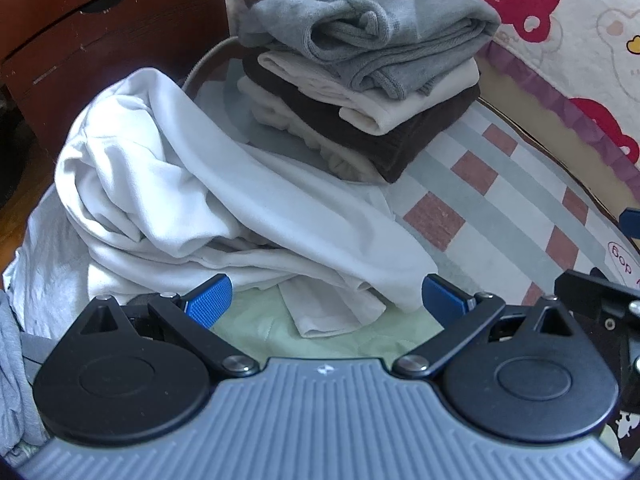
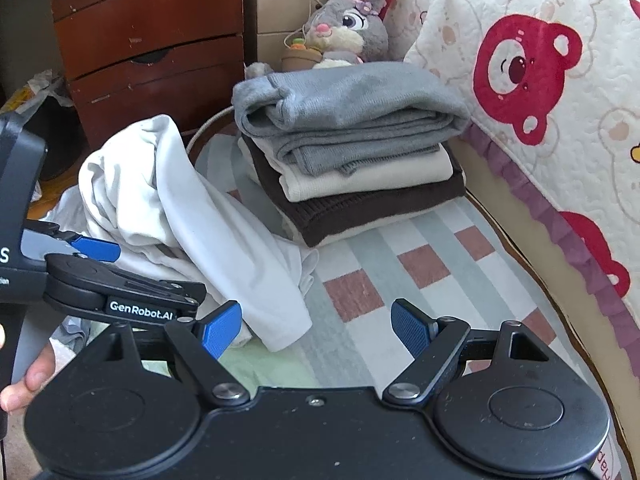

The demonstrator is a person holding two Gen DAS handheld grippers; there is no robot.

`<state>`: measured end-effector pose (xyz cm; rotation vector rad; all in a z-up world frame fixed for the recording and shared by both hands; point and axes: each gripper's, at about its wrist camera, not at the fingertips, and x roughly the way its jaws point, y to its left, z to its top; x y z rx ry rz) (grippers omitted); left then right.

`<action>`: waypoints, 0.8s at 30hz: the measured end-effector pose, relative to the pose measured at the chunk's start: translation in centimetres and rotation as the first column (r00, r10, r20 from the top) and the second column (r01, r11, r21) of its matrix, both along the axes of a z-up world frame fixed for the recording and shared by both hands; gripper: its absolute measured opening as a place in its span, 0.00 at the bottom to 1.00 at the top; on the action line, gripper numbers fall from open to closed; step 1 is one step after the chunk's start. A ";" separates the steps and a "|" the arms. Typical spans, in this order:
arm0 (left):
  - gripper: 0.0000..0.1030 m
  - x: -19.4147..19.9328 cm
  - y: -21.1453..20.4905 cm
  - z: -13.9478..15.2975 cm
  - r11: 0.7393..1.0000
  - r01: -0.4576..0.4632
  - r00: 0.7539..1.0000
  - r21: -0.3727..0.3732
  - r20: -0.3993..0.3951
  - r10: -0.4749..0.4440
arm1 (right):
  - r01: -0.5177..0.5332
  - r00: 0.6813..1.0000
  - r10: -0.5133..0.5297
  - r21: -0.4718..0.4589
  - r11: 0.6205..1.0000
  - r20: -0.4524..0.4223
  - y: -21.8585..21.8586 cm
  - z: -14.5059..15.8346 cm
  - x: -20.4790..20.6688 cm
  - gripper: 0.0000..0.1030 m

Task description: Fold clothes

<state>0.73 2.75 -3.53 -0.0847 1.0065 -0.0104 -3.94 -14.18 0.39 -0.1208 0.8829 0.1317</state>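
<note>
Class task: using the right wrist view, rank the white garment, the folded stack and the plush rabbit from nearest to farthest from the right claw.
1. White garment, crumpled, left.
2. Folded stack, centre, behind it.
3. Plush rabbit, far back.

Right claw is open.

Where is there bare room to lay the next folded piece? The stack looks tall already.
The checked mat is bare right of the crumpled white garment, in front of the folded stack, out to the quilted bear cover. A small pale green patch lies before the left gripper. Left of the stack is crowded with white cloth.
</note>
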 end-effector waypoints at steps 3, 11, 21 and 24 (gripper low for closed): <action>1.00 0.2 0.1 -0.5 1.000 0.002 1.000 -0.010 -0.013 -0.002 | 0.003 1.000 -0.003 0.003 1.000 -0.005 0.0 -0.2 0.0 0.83; 1.00 0.3 0.1 -1.1 1.000 -0.002 1.000 0.005 -0.029 0.002 | 0.005 1.000 -0.005 -0.004 1.000 -0.012 0.1 -0.3 0.0 0.83; 1.00 0.5 0.9 -2.2 1.000 -0.027 0.998 0.004 -0.049 0.027 | -0.009 0.999 0.009 0.000 1.000 -0.030 0.5 -1.6 0.4 0.83; 1.00 0.8 2.5 -3.1 0.995 -0.085 0.995 -0.054 -0.058 0.081 | -0.028 0.999 0.026 -0.078 0.997 -0.025 0.7 -3.2 0.5 0.83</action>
